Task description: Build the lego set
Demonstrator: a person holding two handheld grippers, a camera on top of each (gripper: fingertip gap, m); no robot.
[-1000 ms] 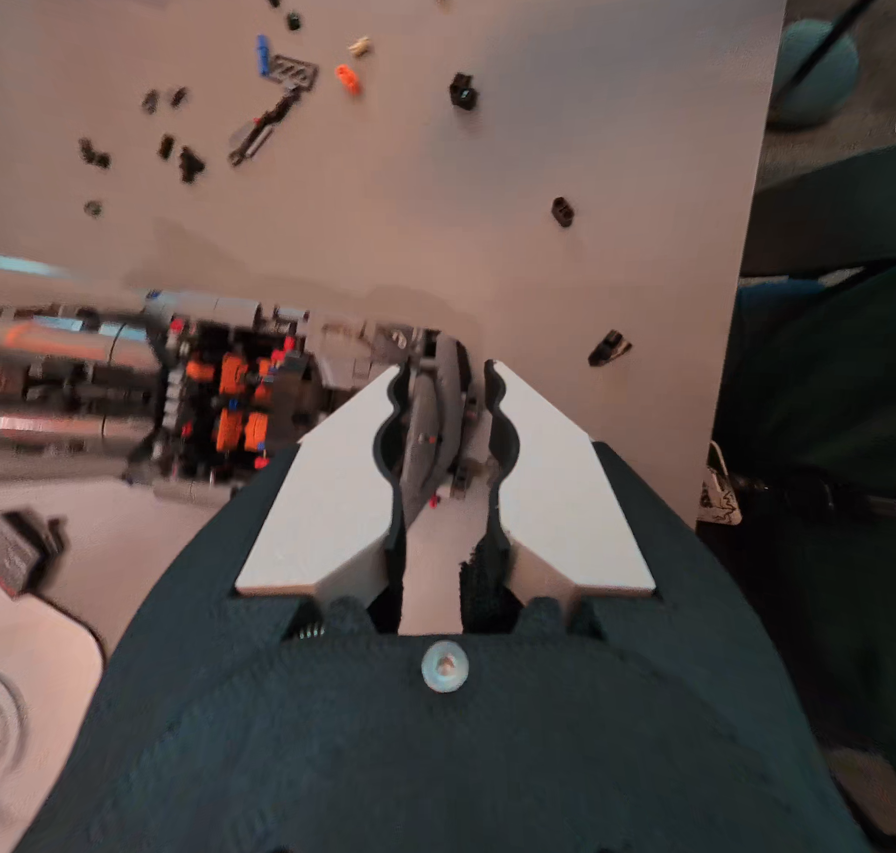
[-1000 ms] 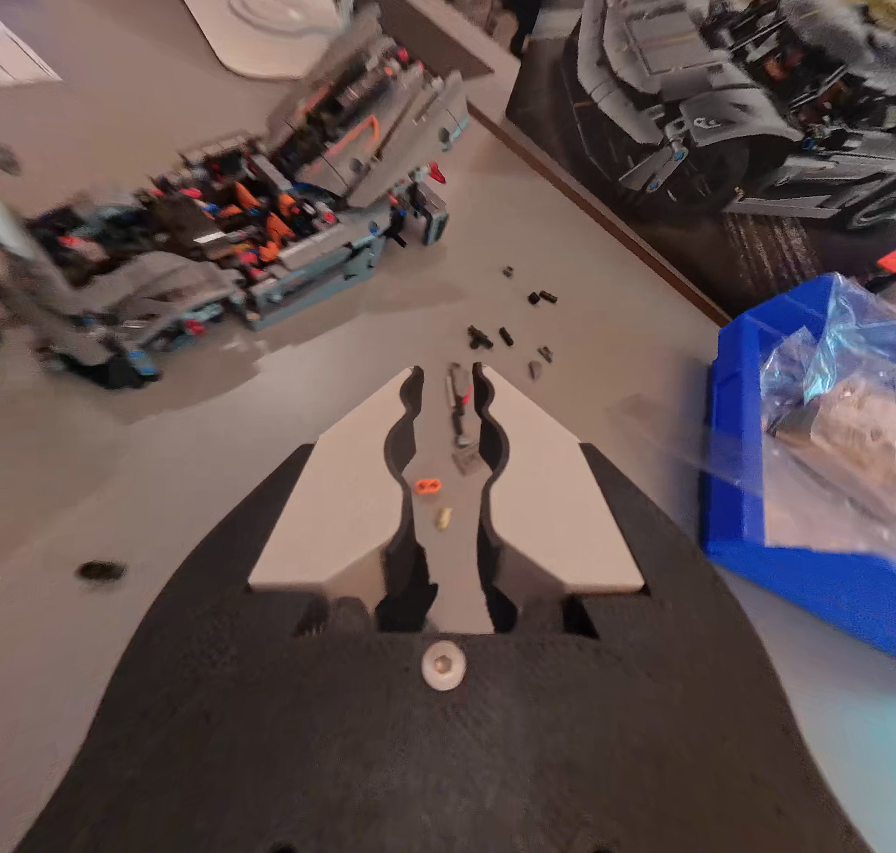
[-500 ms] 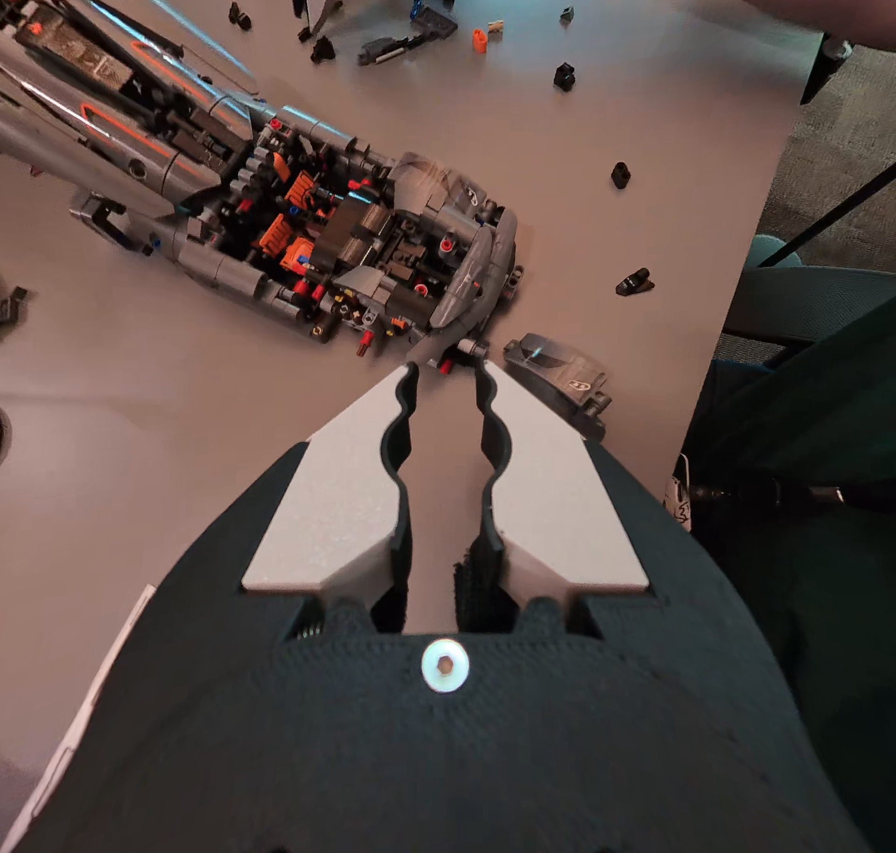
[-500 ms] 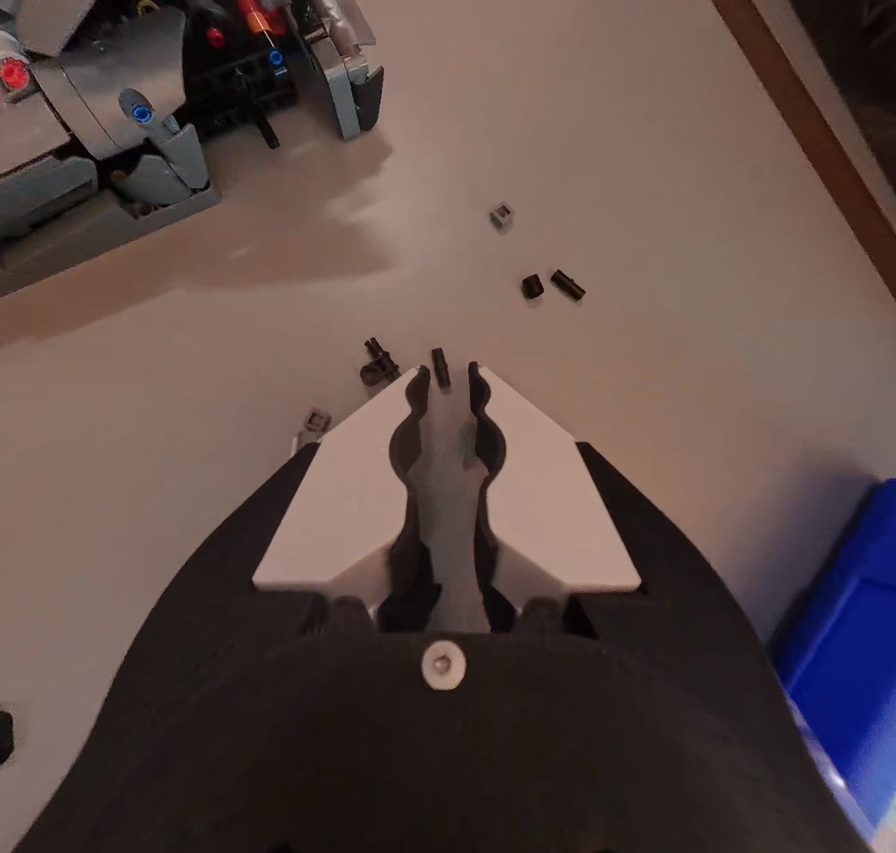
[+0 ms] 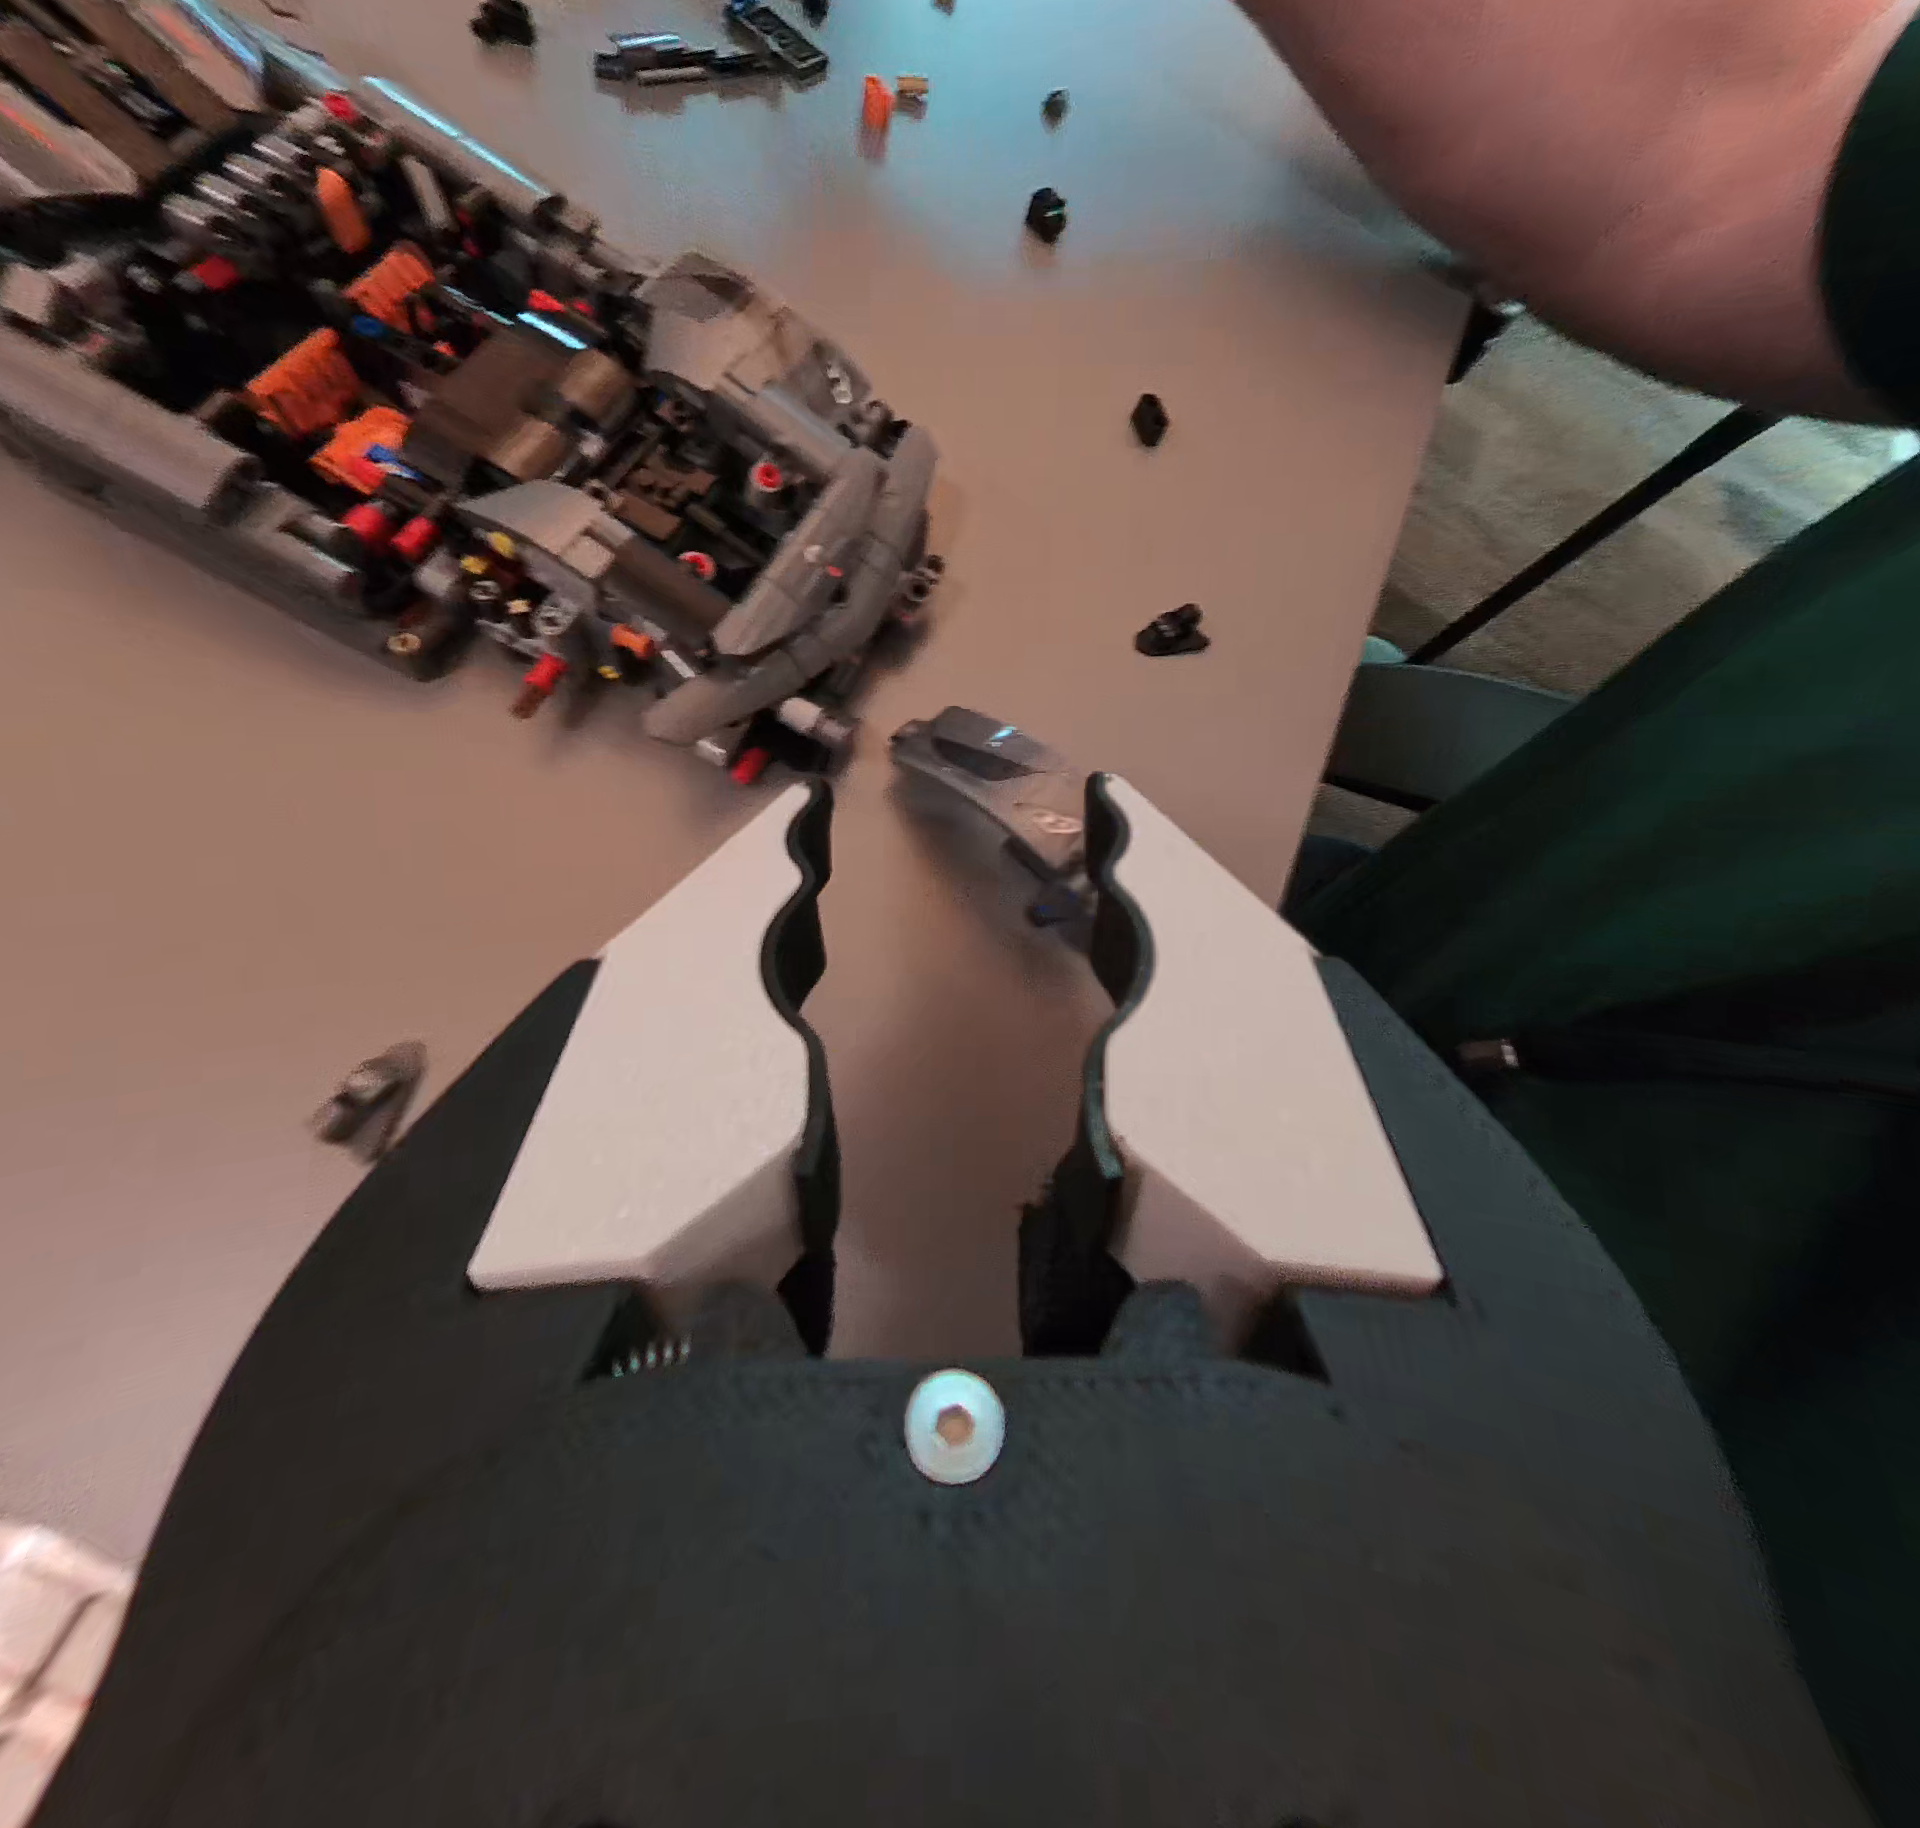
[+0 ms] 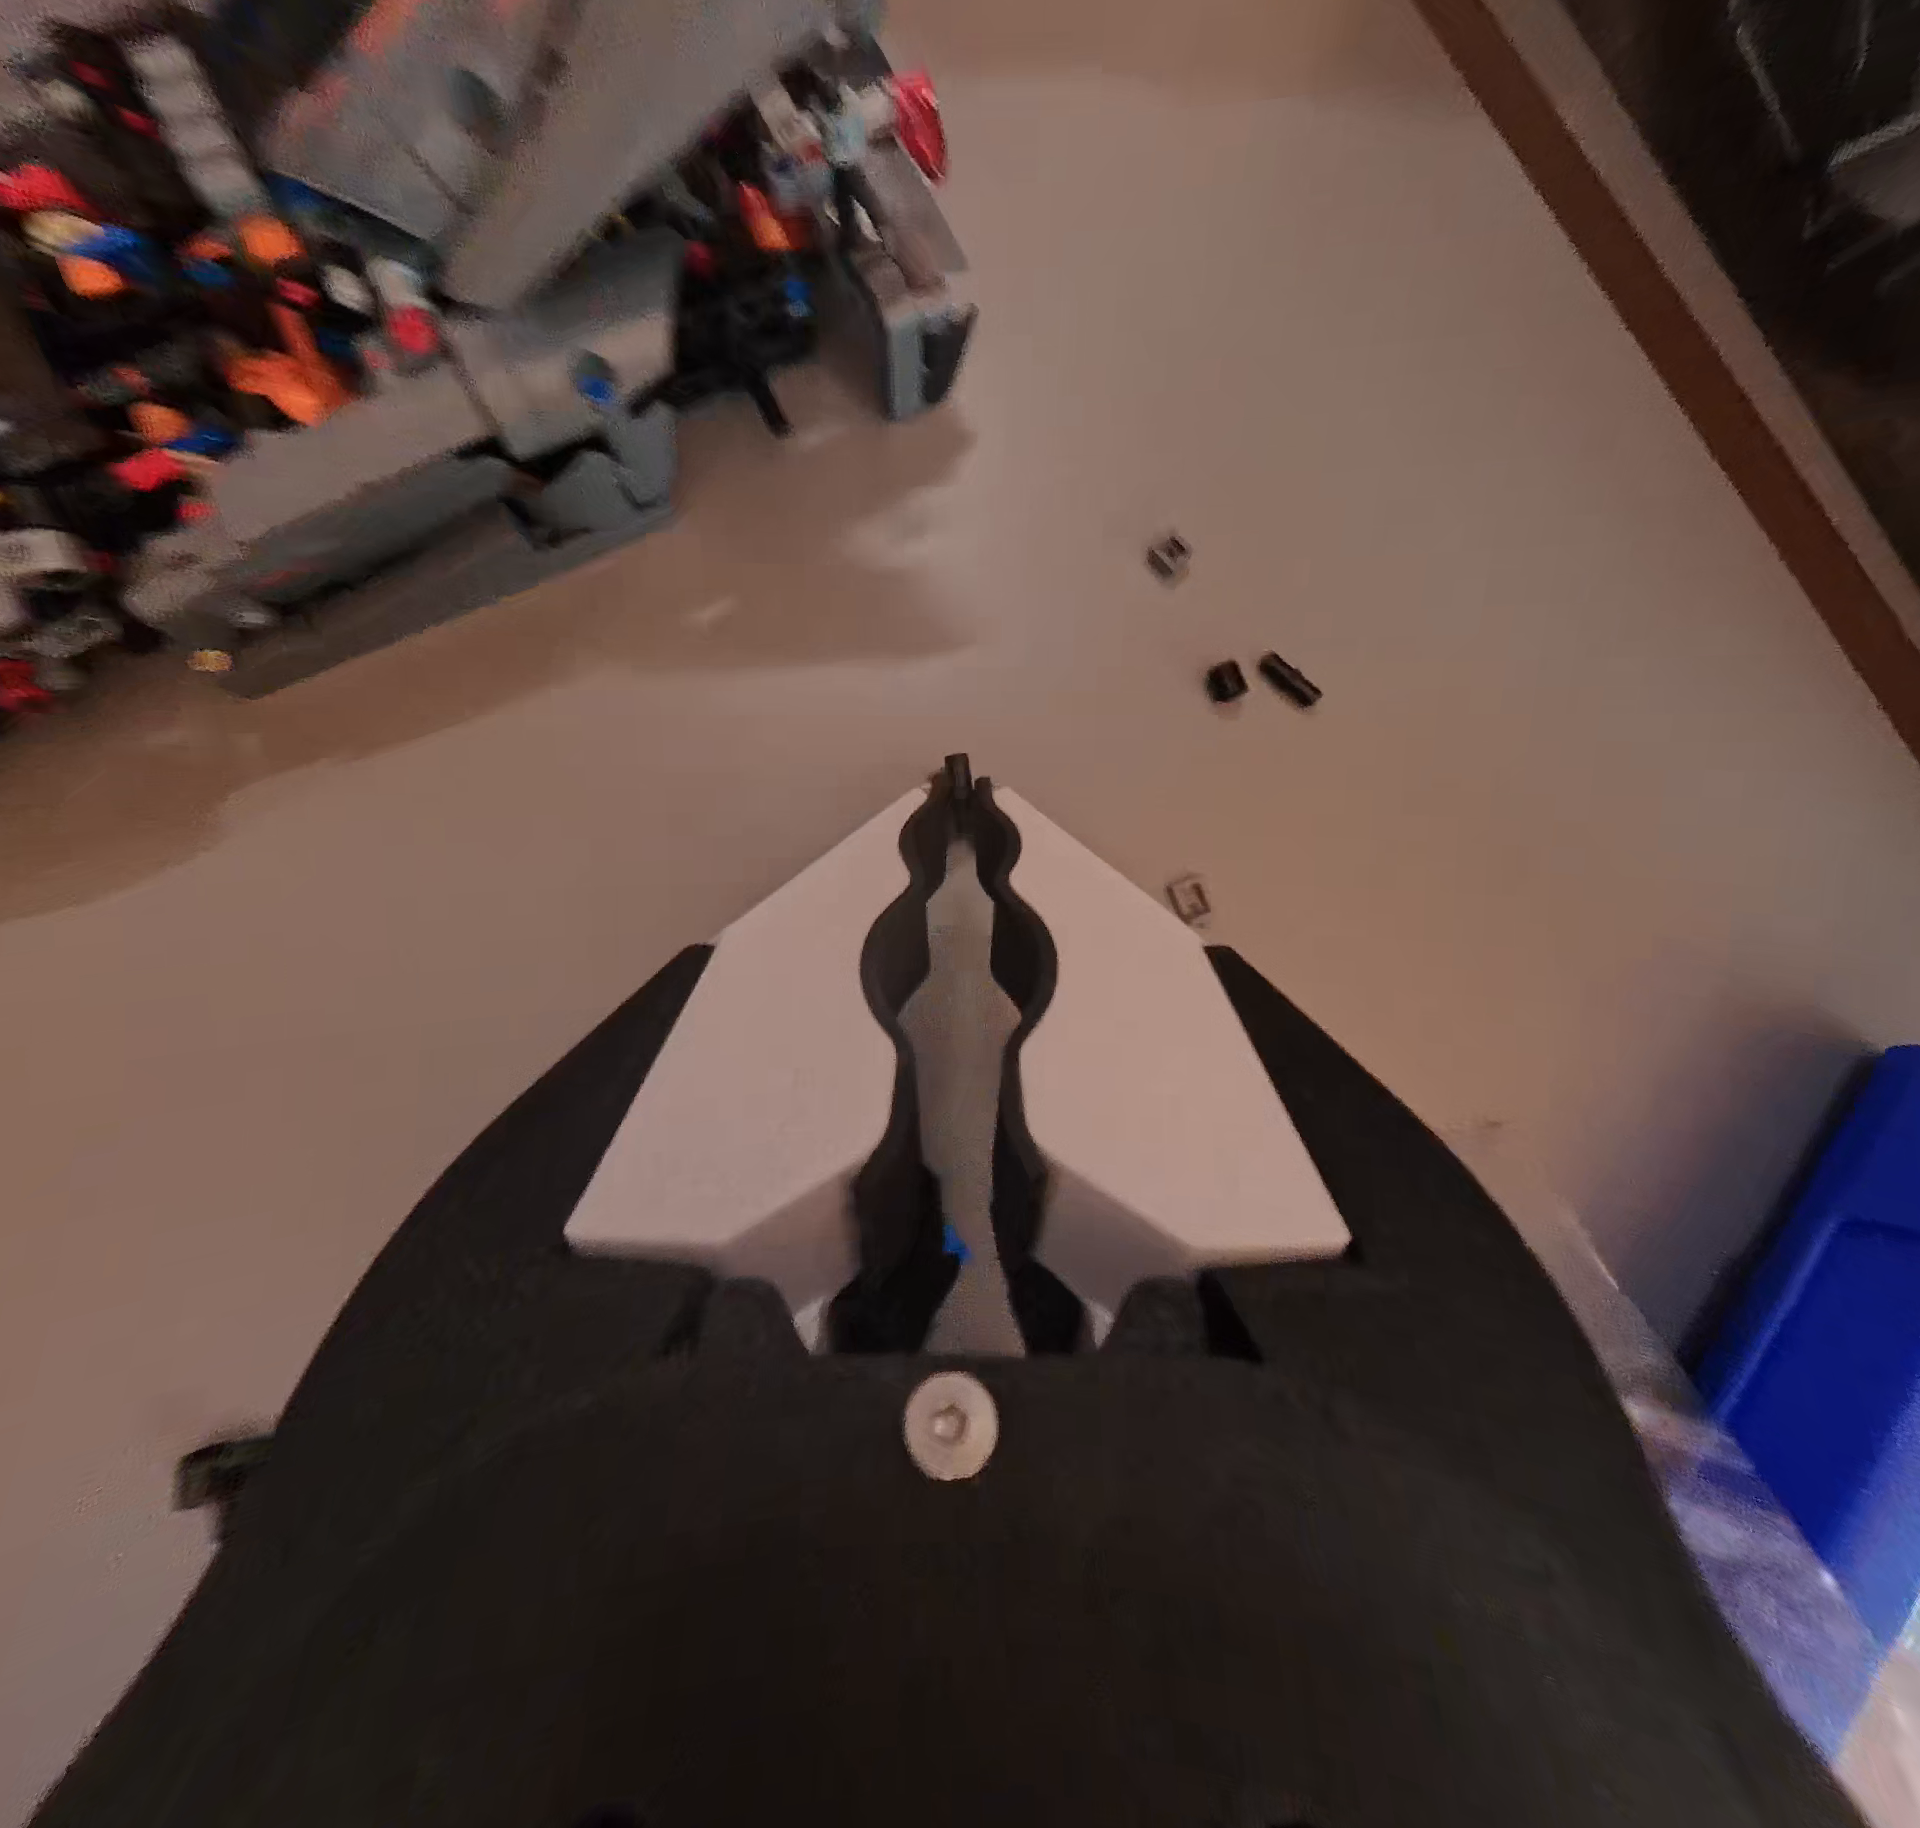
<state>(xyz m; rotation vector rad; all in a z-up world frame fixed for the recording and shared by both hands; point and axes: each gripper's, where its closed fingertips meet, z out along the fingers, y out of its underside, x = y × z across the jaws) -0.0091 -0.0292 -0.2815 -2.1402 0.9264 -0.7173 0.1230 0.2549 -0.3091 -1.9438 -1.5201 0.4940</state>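
The right tool [image 6: 958,791] pinches a small black pin [image 6: 956,770] at its very tips; the left tool [image 5: 956,802] hovers spread and empty beside a loose grey panel [image 5: 987,781]. The half-built lego model [image 5: 468,428] sits on the worktop [image 5: 260,895]. Such a shallow grip could let the pin twist free.

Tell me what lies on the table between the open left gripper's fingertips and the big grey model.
Left wrist view: bare tabletop lies between the left gripper and the model; the loose grey panel piece sits just right of that line.
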